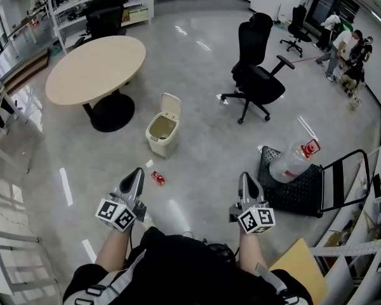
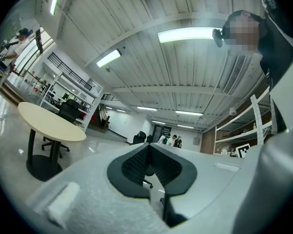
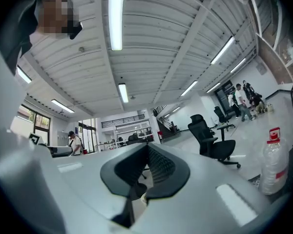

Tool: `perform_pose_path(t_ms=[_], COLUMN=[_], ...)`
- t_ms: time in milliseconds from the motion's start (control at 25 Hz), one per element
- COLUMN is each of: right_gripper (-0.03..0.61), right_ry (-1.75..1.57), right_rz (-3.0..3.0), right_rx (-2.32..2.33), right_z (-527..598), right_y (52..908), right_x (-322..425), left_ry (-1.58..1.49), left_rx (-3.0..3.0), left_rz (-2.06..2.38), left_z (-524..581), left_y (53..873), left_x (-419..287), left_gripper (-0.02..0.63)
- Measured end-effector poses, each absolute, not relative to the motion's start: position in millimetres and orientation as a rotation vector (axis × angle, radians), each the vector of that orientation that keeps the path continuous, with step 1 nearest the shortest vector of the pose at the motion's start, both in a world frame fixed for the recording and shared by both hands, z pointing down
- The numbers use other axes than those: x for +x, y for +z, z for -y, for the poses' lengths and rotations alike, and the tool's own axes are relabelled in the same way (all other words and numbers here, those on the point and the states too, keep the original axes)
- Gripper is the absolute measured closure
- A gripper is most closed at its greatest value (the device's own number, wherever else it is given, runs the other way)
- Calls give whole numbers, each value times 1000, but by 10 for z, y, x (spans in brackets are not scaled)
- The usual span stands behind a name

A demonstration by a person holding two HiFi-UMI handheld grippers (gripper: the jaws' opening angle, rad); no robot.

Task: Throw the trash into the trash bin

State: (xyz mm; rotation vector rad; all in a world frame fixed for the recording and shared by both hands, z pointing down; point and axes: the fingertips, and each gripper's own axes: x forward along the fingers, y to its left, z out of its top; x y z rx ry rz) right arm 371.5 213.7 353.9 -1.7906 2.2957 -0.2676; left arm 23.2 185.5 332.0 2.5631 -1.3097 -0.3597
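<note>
Left gripper [image 1: 136, 173] and right gripper [image 1: 246, 178] are holding fingers together, empty; left should be opening toward the small red can [image 1: 158, 178], two o'clock.

Head view looks steeply down from above. Left gripper view, low and level, shares the round table [image 1: 95, 68]; right gripper view shares the office chair [image 1: 257, 68].

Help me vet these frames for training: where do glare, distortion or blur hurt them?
Head view: fisheye bends the room's edges, light streaks glare on the glossy floor, yet the trash bin is sharp. Left gripper view: dark vignetted corners, a blown-out ceiling lamp, the near left gripper soft. Right gripper view: the same vignette, a glaring strip light.
</note>
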Motion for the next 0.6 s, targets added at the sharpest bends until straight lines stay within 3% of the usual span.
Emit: perform_pose_path(t_ms=[600], right_gripper=[572], right_ry=[-241], right_rz=[-2441], right_rx=[-1634], right_z=[-1094], right_y=[3441], right_x=[2431], left_ry=[-369], left_rx=[2552], left_rz=[1439], left_z=[-1160], left_y=[3281], left_x=[-849], left_gripper=[612])
